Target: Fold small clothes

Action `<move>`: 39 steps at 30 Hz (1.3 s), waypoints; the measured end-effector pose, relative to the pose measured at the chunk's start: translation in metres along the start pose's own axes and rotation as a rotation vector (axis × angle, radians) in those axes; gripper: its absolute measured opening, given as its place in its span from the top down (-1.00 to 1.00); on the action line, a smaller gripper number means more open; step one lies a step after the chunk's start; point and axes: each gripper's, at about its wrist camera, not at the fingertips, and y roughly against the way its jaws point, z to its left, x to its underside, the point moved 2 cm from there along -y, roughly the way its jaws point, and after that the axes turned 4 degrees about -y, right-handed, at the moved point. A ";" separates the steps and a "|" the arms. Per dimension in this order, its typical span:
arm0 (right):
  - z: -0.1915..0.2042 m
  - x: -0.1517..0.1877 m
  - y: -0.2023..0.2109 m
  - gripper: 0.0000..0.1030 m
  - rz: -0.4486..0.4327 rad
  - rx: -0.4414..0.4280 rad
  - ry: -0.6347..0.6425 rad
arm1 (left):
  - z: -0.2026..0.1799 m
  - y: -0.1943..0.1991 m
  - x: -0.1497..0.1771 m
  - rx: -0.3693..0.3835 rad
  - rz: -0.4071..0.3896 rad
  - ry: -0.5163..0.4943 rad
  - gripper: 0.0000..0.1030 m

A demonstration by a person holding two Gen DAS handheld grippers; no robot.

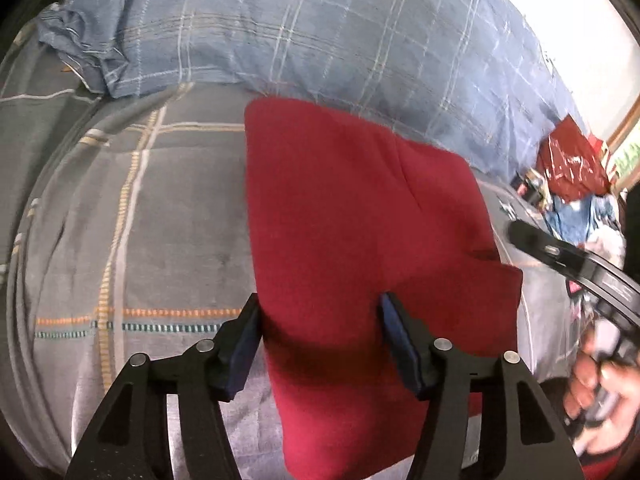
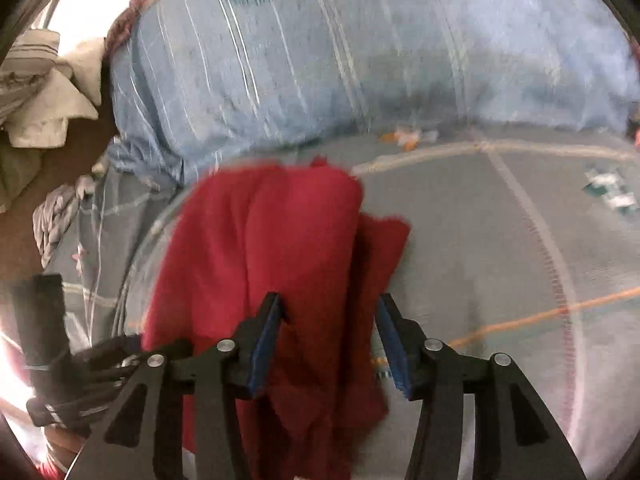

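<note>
Red garment point(image 1: 360, 240) lies folded, thick and rumpled on the grey bedspread point(image 1: 160, 220), both tongs point(image 1: 320, 344) point(image 2: 328, 344) spread apart.

Bright daylight, blown-out corners, motion blur (worse right), fisheye-warped edges

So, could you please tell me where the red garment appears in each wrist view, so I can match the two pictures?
Left wrist view: the red garment fills the centre, running down between the open left gripper.
Right wrist view: it lies centre-left, under the open right gripper.
Shared landmark: the blue plaid pillow behind it.
</note>
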 end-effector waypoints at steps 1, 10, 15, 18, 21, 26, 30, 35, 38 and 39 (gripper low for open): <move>0.005 0.000 0.007 0.01 -0.021 -0.002 0.020 | 0.000 0.001 0.000 -0.013 -0.009 -0.001 -0.21; 0.034 0.010 -0.046 0.29 0.081 0.086 0.215 | -0.007 0.021 0.025 -0.104 -0.098 -0.019 -0.46; 0.030 0.013 -0.039 0.20 0.044 0.070 0.186 | -0.018 0.041 0.037 -0.180 -0.147 -0.082 -0.46; 0.033 0.012 -0.020 -0.03 0.028 0.067 0.178 | -0.027 0.056 0.044 -0.216 -0.182 -0.092 -0.46; 0.037 0.015 0.004 -0.22 -0.030 0.064 0.153 | -0.036 0.070 0.051 -0.256 -0.211 -0.112 -0.46; 0.039 0.021 0.029 -0.51 -0.088 0.088 0.151 | -0.048 0.093 0.068 -0.273 -0.236 -0.114 -0.46; 0.039 0.028 0.045 -0.57 -0.116 0.093 0.139 | -0.054 0.111 0.080 -0.274 -0.260 -0.118 -0.46; 0.039 0.031 0.056 -0.61 -0.131 0.094 0.134 | -0.063 0.134 0.089 -0.297 -0.299 -0.149 -0.46; 0.037 0.032 0.059 -0.65 -0.140 0.101 0.132 | -0.063 0.140 0.089 -0.303 -0.312 -0.171 -0.46; 0.036 0.033 0.060 -0.68 -0.141 0.103 0.127 | -0.065 0.142 0.090 -0.307 -0.318 -0.178 -0.46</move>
